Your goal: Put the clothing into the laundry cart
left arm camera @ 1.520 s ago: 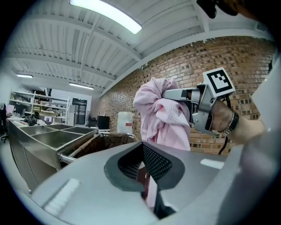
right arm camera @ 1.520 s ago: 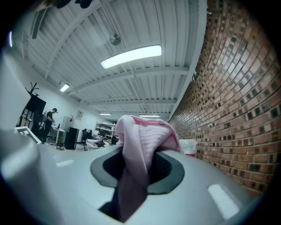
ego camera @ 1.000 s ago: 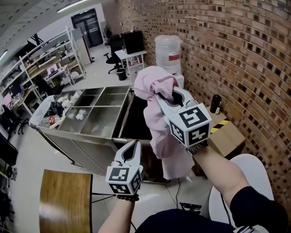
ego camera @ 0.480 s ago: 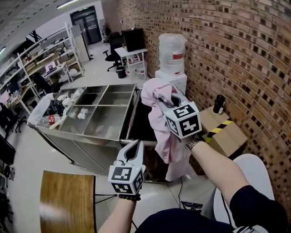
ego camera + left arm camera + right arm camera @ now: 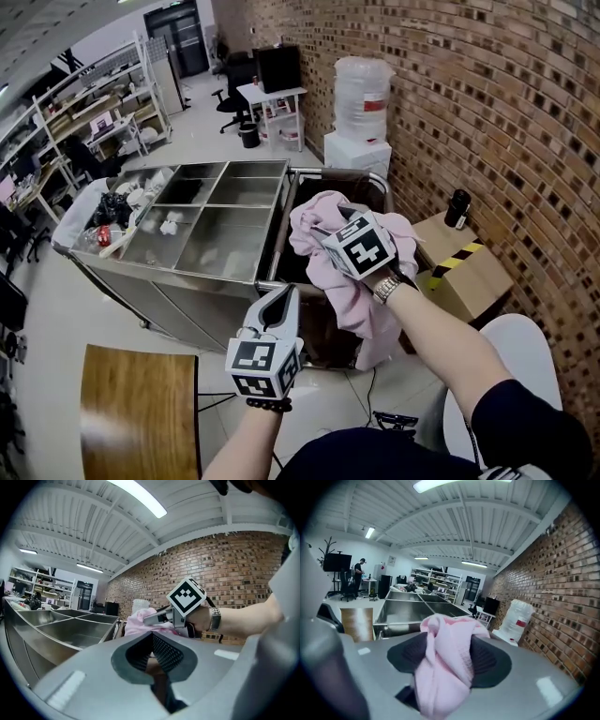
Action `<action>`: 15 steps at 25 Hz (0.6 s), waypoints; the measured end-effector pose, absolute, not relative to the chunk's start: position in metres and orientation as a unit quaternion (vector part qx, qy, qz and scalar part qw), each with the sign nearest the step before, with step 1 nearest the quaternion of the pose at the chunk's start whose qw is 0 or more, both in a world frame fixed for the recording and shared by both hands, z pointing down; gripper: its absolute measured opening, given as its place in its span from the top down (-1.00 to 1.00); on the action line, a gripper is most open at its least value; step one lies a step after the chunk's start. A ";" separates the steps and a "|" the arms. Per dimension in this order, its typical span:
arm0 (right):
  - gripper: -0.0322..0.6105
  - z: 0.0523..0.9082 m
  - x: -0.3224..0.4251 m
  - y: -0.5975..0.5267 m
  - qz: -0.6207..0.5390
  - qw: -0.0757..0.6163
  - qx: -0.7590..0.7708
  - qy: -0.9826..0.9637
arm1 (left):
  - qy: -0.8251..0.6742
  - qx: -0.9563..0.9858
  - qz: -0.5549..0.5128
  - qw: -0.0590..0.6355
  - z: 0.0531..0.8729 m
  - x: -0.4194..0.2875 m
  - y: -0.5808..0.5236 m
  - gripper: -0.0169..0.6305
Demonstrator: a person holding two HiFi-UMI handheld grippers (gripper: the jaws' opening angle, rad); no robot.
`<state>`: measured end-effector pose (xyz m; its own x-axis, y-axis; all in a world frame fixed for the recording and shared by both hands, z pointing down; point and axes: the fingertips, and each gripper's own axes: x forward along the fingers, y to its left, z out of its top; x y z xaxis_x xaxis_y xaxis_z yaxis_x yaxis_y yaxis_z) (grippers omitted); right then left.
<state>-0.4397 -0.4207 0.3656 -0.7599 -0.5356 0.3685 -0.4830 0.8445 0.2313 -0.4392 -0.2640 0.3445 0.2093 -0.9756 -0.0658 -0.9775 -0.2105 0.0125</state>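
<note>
The right gripper [image 5: 322, 225] hangs over the laundry cart [image 5: 375, 178], a dark open bin in a metal frame that stands against the right side of a steel trolley [image 5: 216, 239] with several open compartments. Its jaws have just been opening. In the right gripper view [image 5: 445, 656] they stand apart, released. A bunched fold of the pink garment [image 5: 443, 667] sits loosely in the gap, and the ribbed face of each pad shows on either side of the cloth.

In the head view the pink garment [image 5: 361, 305] is bundled around the jaw tips above the cart's opening. The rest drapes down under the wrist, and its lower end hangs at the cart's near right corner. None of it lies flat inside the cart yet.

The left gripper [image 5: 284, 295] is held lower and nearer to the person, in front of the cart's near edge and pointing toward it. Its own view [image 5: 152, 637] shows the jaws clenched with nothing between them.

A water dispenser [image 5: 361, 108] stands beyond the cart's far edge against the brick wall [image 5: 506, 122]. A cardboard box [image 5: 469, 272] with striped tape sits to the cart's right.
</note>
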 end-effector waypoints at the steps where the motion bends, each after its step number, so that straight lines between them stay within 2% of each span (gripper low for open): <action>1: -0.02 0.371 -0.444 -0.419 -0.059 0.221 0.266 -0.937 | 0.628 -0.777 0.030 0.015 0.345 -0.442 -0.264 0.94; 15: 0.05 0.356 -0.432 -0.392 -0.061 0.185 0.276 -0.941 | 0.606 -0.795 0.034 0.013 0.349 -0.439 -0.255 0.94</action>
<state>-0.4318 -0.3918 0.3560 -0.7792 -0.5421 0.3147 -0.4967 0.8402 0.2174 -0.4388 -0.2554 0.3487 0.2636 -0.9621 -0.0700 -0.9638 -0.2656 0.0217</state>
